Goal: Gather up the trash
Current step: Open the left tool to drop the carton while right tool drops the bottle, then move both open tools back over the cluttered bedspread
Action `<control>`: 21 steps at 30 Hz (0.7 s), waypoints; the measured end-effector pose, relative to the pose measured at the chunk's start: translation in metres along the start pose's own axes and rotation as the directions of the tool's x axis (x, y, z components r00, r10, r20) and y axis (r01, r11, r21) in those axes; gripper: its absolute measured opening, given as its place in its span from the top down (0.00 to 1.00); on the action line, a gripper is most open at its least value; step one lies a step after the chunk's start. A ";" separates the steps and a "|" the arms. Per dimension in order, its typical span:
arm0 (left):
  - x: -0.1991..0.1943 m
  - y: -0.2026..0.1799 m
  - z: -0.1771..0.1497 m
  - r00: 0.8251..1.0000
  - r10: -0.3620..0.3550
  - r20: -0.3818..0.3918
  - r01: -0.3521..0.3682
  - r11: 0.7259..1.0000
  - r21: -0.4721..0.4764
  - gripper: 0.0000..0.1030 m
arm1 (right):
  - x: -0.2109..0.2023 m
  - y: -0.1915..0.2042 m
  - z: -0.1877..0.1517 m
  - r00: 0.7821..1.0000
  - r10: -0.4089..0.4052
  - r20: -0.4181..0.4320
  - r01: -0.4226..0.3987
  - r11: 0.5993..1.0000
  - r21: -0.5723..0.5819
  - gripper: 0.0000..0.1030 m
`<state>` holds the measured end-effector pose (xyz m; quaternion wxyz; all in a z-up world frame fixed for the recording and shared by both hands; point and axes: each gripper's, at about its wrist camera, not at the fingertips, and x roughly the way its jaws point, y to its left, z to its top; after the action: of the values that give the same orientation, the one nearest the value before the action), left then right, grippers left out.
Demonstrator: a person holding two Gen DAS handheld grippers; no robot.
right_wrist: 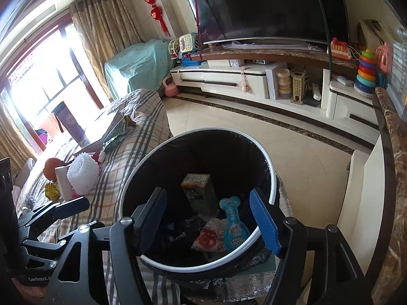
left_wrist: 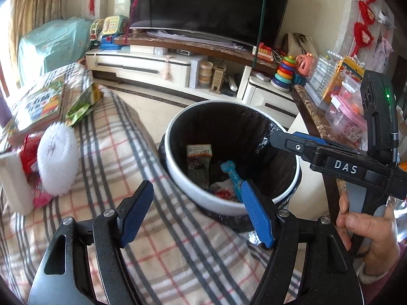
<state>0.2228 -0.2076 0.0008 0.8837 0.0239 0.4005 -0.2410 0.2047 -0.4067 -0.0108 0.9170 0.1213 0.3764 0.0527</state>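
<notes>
both grippers stand wide apart and empty, the right gripper [right_wrist: 208, 218] over the trash bin [right_wrist: 273, 178], the left gripper [left_wrist: 197, 211] at its near rim; a blue wrapper [right_wrist: 234, 226] lies inside.

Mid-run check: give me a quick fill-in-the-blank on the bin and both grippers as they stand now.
1. The trash bin is lined with a ____ bag.
2. The bone-shaped packet inside the bin is coloured ____.
3. Both the left gripper and the right gripper have their jaws ____, with nothing between them.
4. The white brush lies on the ____ blanket, outside the bin.

Missing words: black; blue; open; checked
</notes>
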 end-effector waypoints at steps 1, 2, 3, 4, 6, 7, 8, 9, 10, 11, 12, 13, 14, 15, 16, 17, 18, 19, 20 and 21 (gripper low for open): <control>-0.003 0.004 -0.005 1.000 0.000 -0.001 0.000 1.000 -0.014 0.28 | -0.001 0.002 -0.002 1.000 0.007 0.000 -0.007 1.000 0.001 0.20; -0.006 0.007 -0.009 1.000 0.001 -0.001 -0.001 1.000 -0.025 0.28 | -0.002 0.005 -0.004 1.000 0.017 0.000 -0.017 1.000 0.002 0.13; -0.009 0.010 -0.013 1.000 0.006 0.000 -0.006 0.999 -0.036 0.28 | -0.003 0.008 -0.007 1.000 0.029 -0.001 -0.029 1.000 0.004 0.09; -0.012 0.013 -0.018 1.000 0.013 0.000 -0.013 0.999 -0.045 0.28 | -0.004 0.011 -0.008 0.999 0.038 0.000 -0.038 0.999 0.004 0.09; -0.019 0.020 -0.026 1.000 0.025 0.003 -0.025 0.998 -0.062 0.28 | -0.006 0.020 -0.014 0.999 0.045 0.000 -0.045 0.999 -0.004 0.09; -0.022 0.024 -0.030 1.000 0.031 0.005 -0.031 0.997 -0.070 0.27 | -0.007 0.025 -0.017 0.999 0.051 -0.001 -0.051 0.999 -0.008 0.09; -0.026 0.028 -0.034 0.999 0.038 0.007 -0.037 0.996 -0.079 0.27 | -0.008 0.029 -0.019 0.998 0.058 -0.002 -0.058 0.998 -0.011 0.09; -0.029 0.032 -0.038 0.999 0.045 0.008 -0.044 0.995 -0.090 0.27 | -0.009 0.034 -0.022 0.998 0.066 -0.004 -0.066 0.998 -0.014 0.08; -0.032 0.036 -0.042 0.999 0.050 0.009 -0.049 0.994 -0.100 0.27 | -0.010 0.038 -0.025 0.997 0.073 -0.005 -0.073 0.997 -0.016 0.08; -0.036 0.042 -0.046 0.998 0.055 0.009 -0.054 0.992 -0.110 0.26 | -0.010 0.043 -0.028 0.997 0.081 -0.008 -0.081 0.997 -0.018 0.08; -0.038 0.046 -0.049 0.998 0.061 0.009 -0.060 0.991 -0.120 0.26 | -0.010 0.048 -0.031 0.996 0.088 -0.011 -0.089 0.996 -0.020 0.07; -0.041 0.051 -0.053 0.998 0.068 0.010 -0.066 0.989 -0.132 0.26 | -0.010 0.052 -0.033 0.995 0.095 -0.012 -0.095 0.995 -0.020 0.06; -0.044 0.055 -0.057 0.997 0.073 0.010 -0.071 0.987 -0.141 0.26 | -0.010 0.057 -0.035 0.995 0.101 -0.013 -0.101 0.995 -0.020 0.06; -0.047 0.060 -0.061 0.997 0.079 0.010 -0.076 0.986 -0.151 0.26 | -0.010 0.061 -0.037 0.994 0.107 -0.015 -0.107 0.994 -0.020 0.06; -0.050 0.065 -0.065 0.996 0.085 0.010 -0.082 0.983 -0.163 0.26 | -0.009 0.066 -0.039 0.993 0.115 -0.018 -0.115 0.993 -0.023 0.06; -0.052 0.069 -0.068 0.996 0.091 0.010 -0.088 0.981 -0.173 0.26 | -0.008 0.071 -0.041 0.992 0.122 -0.021 -0.122 0.992 -0.025 0.06; -0.054 0.074 -0.071 0.995 0.096 0.009 -0.093 0.979 -0.184 0.26 | -0.007 0.075 -0.043 0.992 0.127 -0.025 -0.128 0.991 -0.029 0.06; -0.057 0.079 -0.074 0.995 0.102 0.010 -0.098 0.975 -0.198 0.26 | -0.006 0.081 -0.045 0.991 0.133 -0.028 -0.134 0.990 -0.035 0.06; -0.059 0.084 -0.076 0.994 0.107 0.010 -0.103 0.973 -0.209 0.26 | -0.004 0.085 -0.046 0.990 0.138 -0.032 -0.139 0.989 -0.040 0.06; -0.061 0.088 -0.079 0.994 0.112 0.010 -0.107 0.970 -0.219 0.26 | -0.003 0.091 -0.047 0.989 0.144 -0.036 -0.145 0.988 -0.046 0.06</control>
<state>0.1730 -0.0866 -0.0219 0.8975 -0.0539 0.4126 -0.1465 0.1689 -0.3110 -0.0178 0.9072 0.1248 0.3802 0.1301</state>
